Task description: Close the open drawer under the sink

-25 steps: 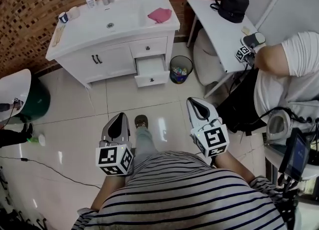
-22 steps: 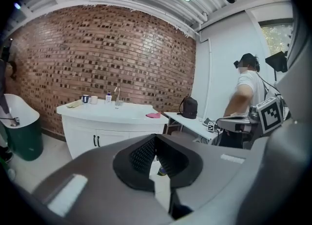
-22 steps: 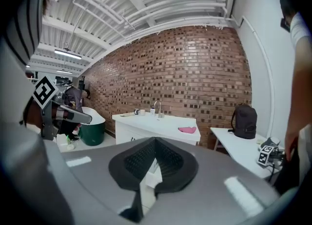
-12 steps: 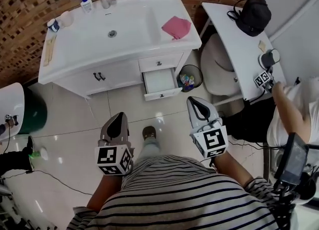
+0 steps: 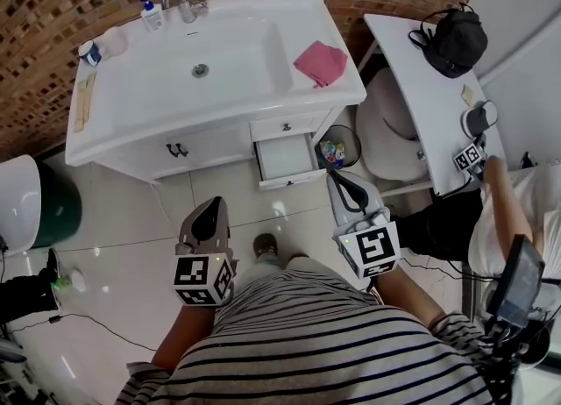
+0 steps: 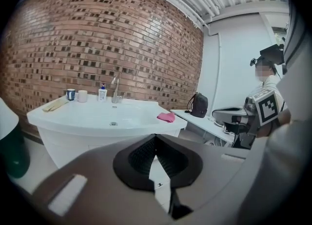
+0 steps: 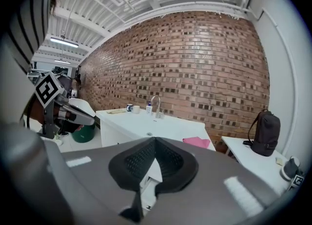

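Overhead, upper centre of frame: open drawer (image 5: pixel 285 156) pulled out of the white sink cabinet (image 5: pixel 210 145) on its right side, below a pink cloth (image 5: pixel 320 63) on the counter. Just right of it, a small waste bin (image 5: pixel 354 144). Lower centre, apart from the drawer: left gripper (image 5: pixel 210 208) and right gripper (image 5: pixel 338 181), both pointed toward the cabinet. Clenched tip to tip in each gripper view, gripping nothing. Along the bottom edge, a striped shirt (image 5: pixel 333 342).

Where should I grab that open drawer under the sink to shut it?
Take the drawer by its front panel, probably coming straight in from the floor side with the right gripper. It sticks out of the cabinet toward you, so that flat face is nearest.
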Demonstrator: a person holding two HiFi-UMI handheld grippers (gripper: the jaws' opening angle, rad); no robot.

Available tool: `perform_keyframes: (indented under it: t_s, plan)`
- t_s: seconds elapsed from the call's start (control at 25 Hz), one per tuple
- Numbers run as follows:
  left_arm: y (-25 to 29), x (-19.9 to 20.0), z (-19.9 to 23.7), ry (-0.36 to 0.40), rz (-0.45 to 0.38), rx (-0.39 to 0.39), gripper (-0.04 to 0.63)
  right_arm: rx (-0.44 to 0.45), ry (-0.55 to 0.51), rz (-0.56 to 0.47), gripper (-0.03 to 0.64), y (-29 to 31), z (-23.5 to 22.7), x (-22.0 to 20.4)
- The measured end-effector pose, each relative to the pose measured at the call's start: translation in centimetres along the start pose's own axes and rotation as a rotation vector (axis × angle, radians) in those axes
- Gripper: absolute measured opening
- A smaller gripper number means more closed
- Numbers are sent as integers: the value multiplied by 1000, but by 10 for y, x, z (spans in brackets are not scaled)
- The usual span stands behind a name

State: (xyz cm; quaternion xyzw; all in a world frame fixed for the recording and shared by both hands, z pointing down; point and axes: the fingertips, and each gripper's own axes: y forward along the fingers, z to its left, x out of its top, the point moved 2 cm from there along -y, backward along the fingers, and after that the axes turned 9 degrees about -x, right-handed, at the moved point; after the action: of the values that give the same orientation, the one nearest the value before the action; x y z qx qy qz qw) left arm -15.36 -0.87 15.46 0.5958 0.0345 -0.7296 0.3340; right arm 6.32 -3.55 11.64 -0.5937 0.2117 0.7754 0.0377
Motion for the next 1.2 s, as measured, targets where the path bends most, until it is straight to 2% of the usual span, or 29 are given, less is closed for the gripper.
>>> perform_keyframes:
  t_s: [0.16,0.44,0.72,0.92,1.08,1.2]
  plan:
    - [10,-1,3,3,-5,-6,12,10,-6,-7,2,19,-3,-2]
    - [20,-4,-4,-34,44,6,12,65,8,31,2,23,-10,-9]
    - [34,-9,-5,-24,25,-7,12,95,23,34,2,32,-8,-30]
    - [59,-54,21,-21,-12,21,12,110,30,20,2,50,3,-83]
    - [91,-113,43,-20,-25,36,12,111,43,12,2,74,15,-146]
    - [116,-159,52,14,-31,26,12,128,48,-4,2,93,28,-193]
